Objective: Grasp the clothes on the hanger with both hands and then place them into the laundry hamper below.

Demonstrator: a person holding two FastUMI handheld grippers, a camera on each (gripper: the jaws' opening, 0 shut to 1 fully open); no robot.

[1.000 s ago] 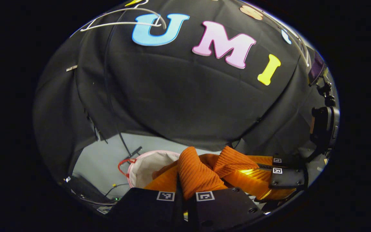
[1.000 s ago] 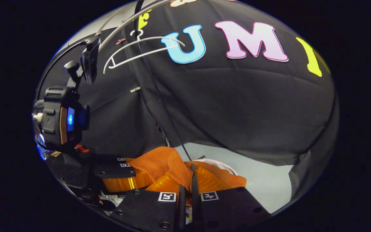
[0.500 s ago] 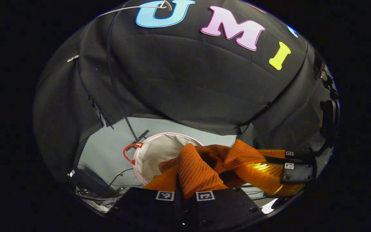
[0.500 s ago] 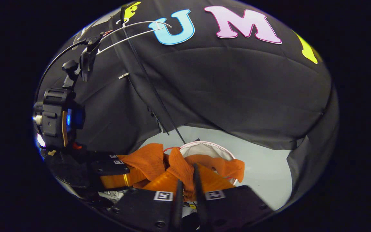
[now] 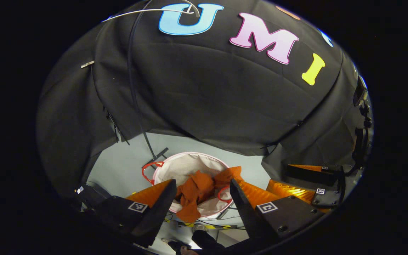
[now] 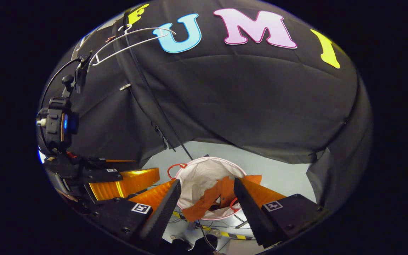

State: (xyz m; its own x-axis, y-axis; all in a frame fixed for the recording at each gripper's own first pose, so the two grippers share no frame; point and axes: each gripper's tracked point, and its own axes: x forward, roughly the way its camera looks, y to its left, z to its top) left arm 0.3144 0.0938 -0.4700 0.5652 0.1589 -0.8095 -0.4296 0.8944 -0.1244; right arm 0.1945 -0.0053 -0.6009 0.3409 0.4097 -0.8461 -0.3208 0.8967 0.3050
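Left gripper view: both hand-held grippers, left (image 5: 198, 198) and right (image 6: 207, 198), were clamped on the orange garment (image 5: 198, 189) half a second ago; now they gape wide, empty. It lies in the laundry hamper (image 5: 186, 168) at 6 o'clock, partly over the rim; placement looks done.

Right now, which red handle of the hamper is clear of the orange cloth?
The far handle, at the hamper's upper-left rim in the right gripper view, is clear; the near handle lies right beside the cloth.
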